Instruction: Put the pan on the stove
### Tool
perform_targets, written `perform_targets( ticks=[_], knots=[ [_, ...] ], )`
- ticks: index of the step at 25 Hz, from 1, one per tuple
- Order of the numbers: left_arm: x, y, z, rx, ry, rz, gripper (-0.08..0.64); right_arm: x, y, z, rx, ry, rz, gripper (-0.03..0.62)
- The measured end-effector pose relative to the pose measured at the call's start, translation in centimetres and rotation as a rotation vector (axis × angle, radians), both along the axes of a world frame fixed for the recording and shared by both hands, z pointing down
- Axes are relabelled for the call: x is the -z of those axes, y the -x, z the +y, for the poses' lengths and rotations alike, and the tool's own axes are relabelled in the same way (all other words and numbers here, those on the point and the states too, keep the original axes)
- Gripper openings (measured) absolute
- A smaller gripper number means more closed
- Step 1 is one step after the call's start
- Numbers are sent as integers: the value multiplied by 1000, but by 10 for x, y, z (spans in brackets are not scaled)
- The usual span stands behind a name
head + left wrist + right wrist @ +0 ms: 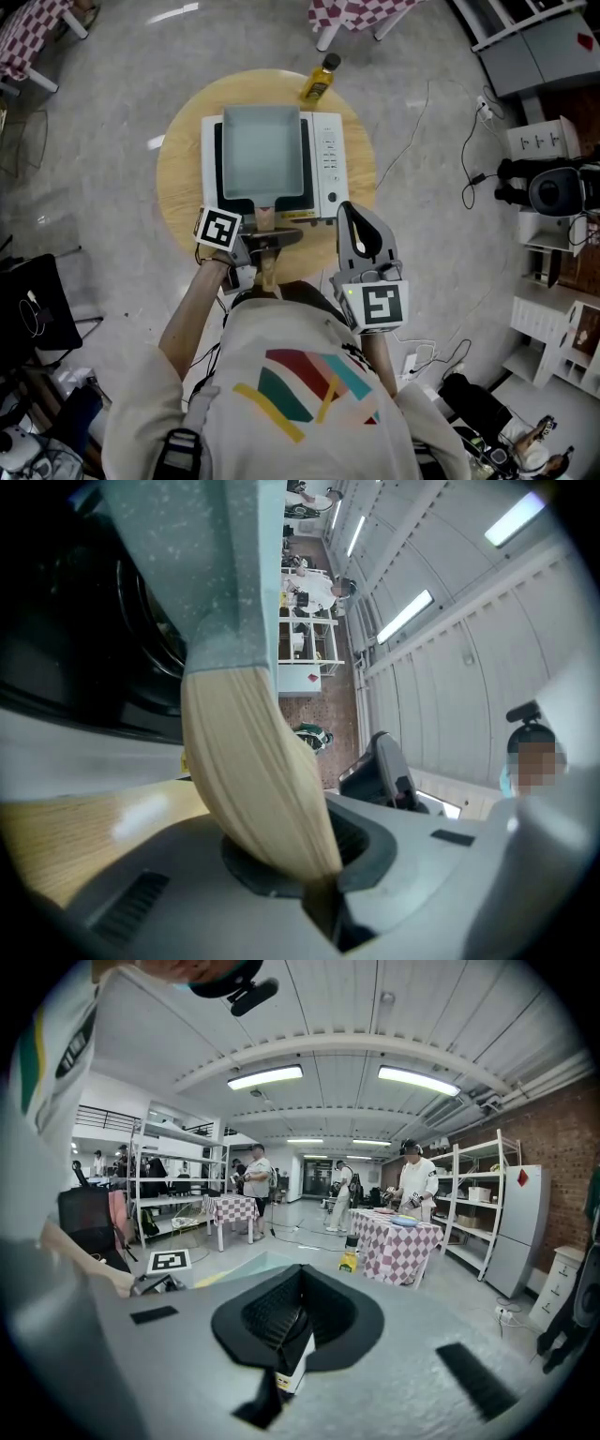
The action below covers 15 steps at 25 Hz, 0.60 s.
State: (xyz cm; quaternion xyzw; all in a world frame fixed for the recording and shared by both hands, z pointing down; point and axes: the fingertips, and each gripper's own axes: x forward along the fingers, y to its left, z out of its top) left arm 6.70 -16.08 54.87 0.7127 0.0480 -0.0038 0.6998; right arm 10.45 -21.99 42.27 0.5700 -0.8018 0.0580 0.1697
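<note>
A square grey-green pan (260, 150) sits on the white portable stove (328, 155), its wooden handle (266, 217) pointing toward me. My left gripper (267, 242) is shut on that handle at the stove's front edge. In the left gripper view the pale handle (253, 761) runs down into the left gripper (323, 878), with the pan's body (187, 555) above. My right gripper (347, 211) hovers by the stove's front right corner, shut with nothing in it. In the right gripper view the right gripper (298, 1312) shows its pads together, and the pan (253, 1265) lies just beyond.
The stove stands on a small round wooden table (178, 178). A yellow oil bottle (320, 80) stands at the table's far edge. Cables (441, 103) trail on the floor to the right. Checkered tables (398, 1241), shelving and several people fill the room behind.
</note>
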Motion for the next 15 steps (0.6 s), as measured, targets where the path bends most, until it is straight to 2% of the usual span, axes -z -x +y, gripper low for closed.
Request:
perform_targets(
  ticks=[9,12,15],
  knots=[
    [-5,-3,-2,26,-12,9,12,-5,0,-2,-5,10,-4,-1],
    [-6,-1,1,32,14,-6,14,-5,1,0,-6,12,-6,0],
    [-10,1,1,24,-38,-19,14,-9,0,3,-10,22,-6,0]
  ],
)
